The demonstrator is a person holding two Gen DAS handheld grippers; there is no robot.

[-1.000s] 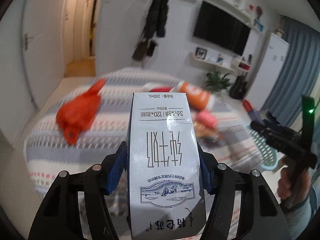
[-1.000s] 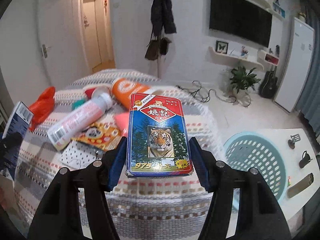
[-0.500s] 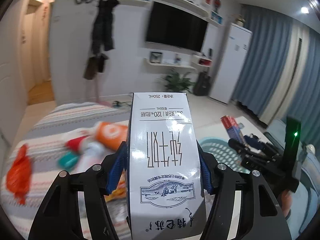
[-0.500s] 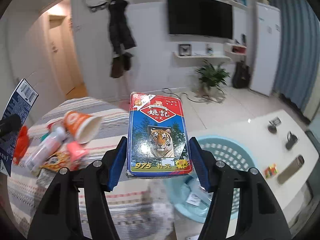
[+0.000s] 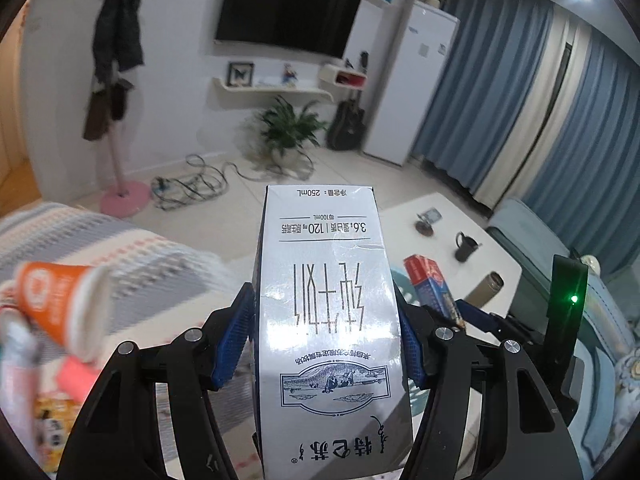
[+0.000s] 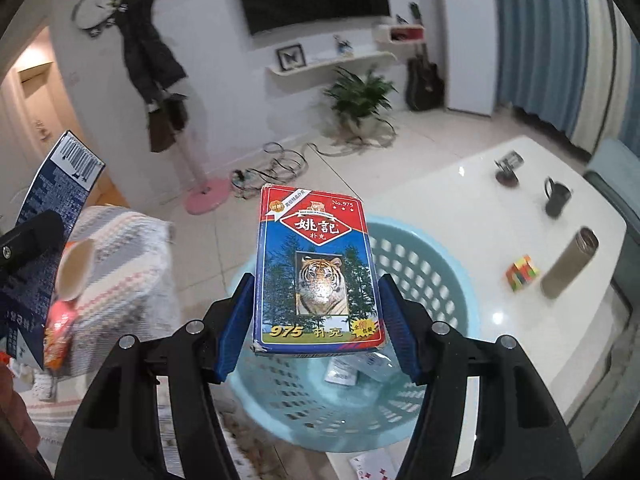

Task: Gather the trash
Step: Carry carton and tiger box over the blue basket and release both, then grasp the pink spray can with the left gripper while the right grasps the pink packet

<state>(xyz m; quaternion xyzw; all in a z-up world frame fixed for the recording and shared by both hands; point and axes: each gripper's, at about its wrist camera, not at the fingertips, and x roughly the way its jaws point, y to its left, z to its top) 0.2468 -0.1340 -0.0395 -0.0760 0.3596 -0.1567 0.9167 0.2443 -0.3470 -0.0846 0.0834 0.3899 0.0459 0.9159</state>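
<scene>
Holding the milk carton by its flat sides left of the basket, the left gripper was closed on it. Above the basket, the right gripper pinched the card box; both seemed light, stiff, slightly crushable.

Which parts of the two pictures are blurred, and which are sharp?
Left wrist view: the milk carton in the left gripper is sharp; the orange cup and striped blanket are smeared. Right wrist view: the card box in the right gripper is sharp; the basket rim is soft.
</scene>
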